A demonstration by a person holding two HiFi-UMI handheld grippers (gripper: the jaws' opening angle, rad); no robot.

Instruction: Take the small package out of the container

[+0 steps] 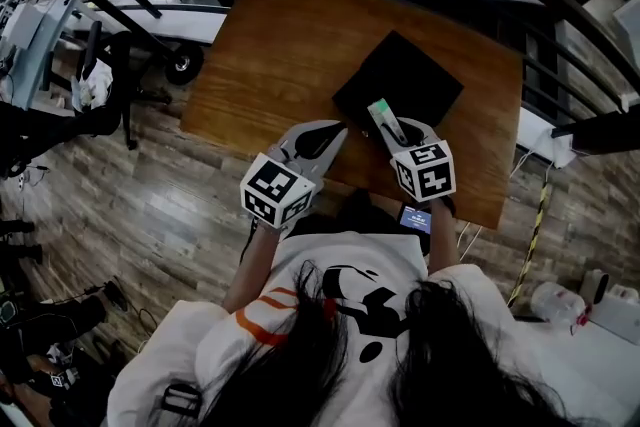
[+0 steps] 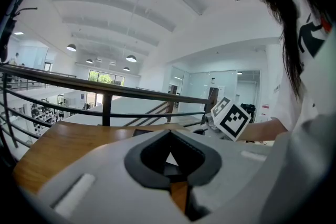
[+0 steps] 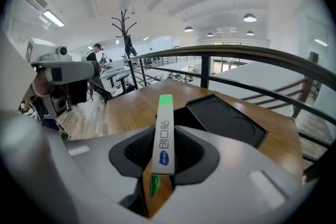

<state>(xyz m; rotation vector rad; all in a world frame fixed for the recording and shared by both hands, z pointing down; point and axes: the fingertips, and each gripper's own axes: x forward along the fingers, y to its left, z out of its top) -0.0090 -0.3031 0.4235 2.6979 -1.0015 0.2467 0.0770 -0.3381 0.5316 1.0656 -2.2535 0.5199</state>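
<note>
Over on the left, what's the left gripper [image 1: 340, 129] doing? Its jaws look pressed together on nothing, parked by the near corner of the black container [image 1: 400, 75] on the wooden table [image 1: 270, 55].

re: yep, idle. The right gripper [image 1: 390, 129] is clamped on the green-tipped stick sachet [image 1: 381, 115], which sits above the container's near edge, so it's basically out. Best bet imo: lift straight clear with a steady squeeze so the slim pack can't pivot.
</note>
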